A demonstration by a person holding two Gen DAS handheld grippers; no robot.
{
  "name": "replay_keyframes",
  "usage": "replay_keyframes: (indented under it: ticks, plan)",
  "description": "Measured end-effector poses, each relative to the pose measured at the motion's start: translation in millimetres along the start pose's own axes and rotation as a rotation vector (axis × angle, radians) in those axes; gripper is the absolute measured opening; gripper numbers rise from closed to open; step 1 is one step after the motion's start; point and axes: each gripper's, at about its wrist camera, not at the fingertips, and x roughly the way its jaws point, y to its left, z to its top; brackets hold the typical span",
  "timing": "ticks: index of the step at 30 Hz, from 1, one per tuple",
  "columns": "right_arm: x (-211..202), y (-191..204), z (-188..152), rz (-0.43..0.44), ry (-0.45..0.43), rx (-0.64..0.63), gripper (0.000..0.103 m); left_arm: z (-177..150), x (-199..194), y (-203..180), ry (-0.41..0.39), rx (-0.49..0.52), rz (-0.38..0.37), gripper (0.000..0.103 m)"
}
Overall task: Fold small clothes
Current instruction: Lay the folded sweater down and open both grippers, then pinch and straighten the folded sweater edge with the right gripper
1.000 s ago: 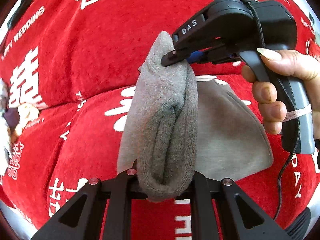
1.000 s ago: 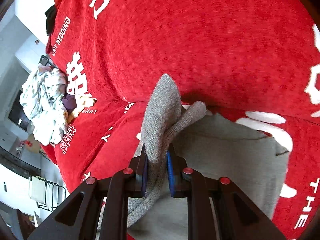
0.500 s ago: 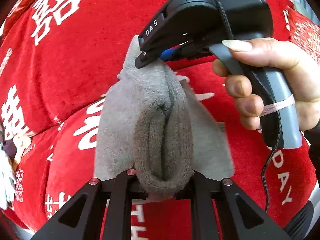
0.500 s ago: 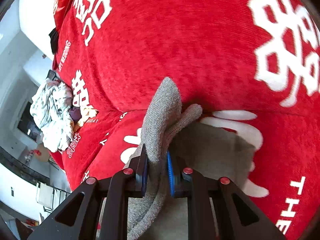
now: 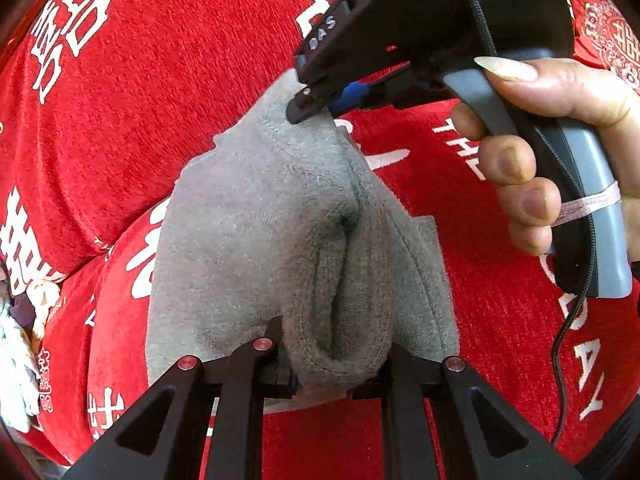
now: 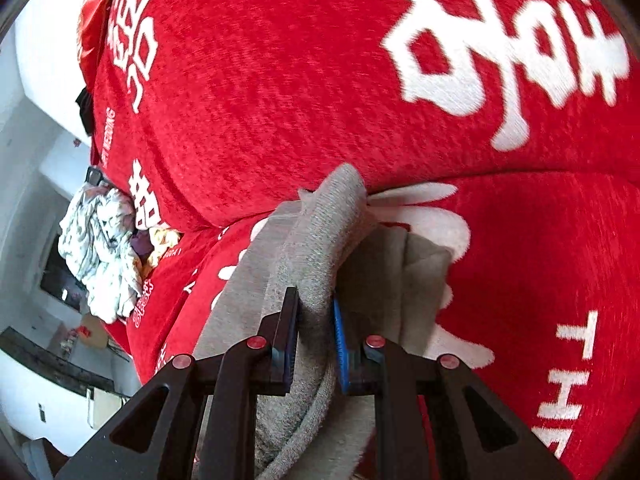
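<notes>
Shifted sideways: one grey garment (image 5: 256, 240), clamped by both grippers' jaws; two grippers.

A plain grey sock (image 5: 256, 216) lies against a red cover (image 5: 168, 92) printed with white characters.

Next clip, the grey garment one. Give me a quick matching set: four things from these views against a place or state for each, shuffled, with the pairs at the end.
Things
1. grey garment
2. left gripper
3. red cover
4. crumpled pale clothes

Places or states
A. spread beneath everything, white lettering
B. piled at the cover's far left edge
C. pinched at two ends and lifted
D. shut on the thick ribbed hem

Pairs: 1-C, 2-D, 3-A, 4-B
</notes>
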Motion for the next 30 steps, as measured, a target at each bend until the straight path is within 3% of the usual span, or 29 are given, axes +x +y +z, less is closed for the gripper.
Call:
replay_keyframes:
  ticks: [6,7,8,10,11,12,14,15,16,21,25,28,30]
  plan:
    - [4,-19,-12,-0.021,0.001,0.06,0.017,-2,6,-8,-0.008,0.024,0.018,0.017]
    - [4,-23,-14,-0.018,0.006,0.082,0.017,-2,6,-10,-0.013,0.028,0.024,0.022]
    - [3,-24,-14,-0.012,0.008,0.096,0.019,-3,6,-10,-0.013,0.029,0.011,0.03]
    - [-3,-27,-17,-0.007,0.0,0.118,0.021,-4,0,-7,-0.018,0.016,-0.073,0.069]
    - [-8,-26,-19,-0.012,-0.007,0.117,0.021,-5,-6,-5,-0.034,0.006,-0.092,0.071]
    - [-14,-26,-20,-0.015,-0.015,0.114,0.021,-7,-12,-4,-0.054,-0.002,-0.106,0.071]
    - [-26,-22,-25,-0.025,-0.038,0.104,0.044,-11,-24,-2,-0.075,-0.001,-0.133,0.071]
    - [-32,-19,-29,-0.033,-0.052,0.105,0.069,-14,-30,0,-0.082,-0.002,-0.151,0.071]
    - [-38,-17,-32,-0.036,-0.069,0.106,0.077,-17,-36,4,-0.09,-0.006,-0.165,0.071]
    - [-45,0,-51,-0.008,-0.065,0.084,0.077,-39,-55,48,-0.115,-0.087,-0.194,0.071]
    - [-40,19,-73,0.008,-0.031,0.063,0.077,-46,-42,104,-0.075,-0.254,-0.174,0.071]
    - [-39,38,-95,-0.03,-0.022,0.021,0.077,-50,-26,140,-0.052,-0.383,-0.139,0.071]
    - [-47,53,-109,-0.075,-0.072,-0.034,0.077,-53,-15,155,-0.029,-0.443,-0.164,0.071]
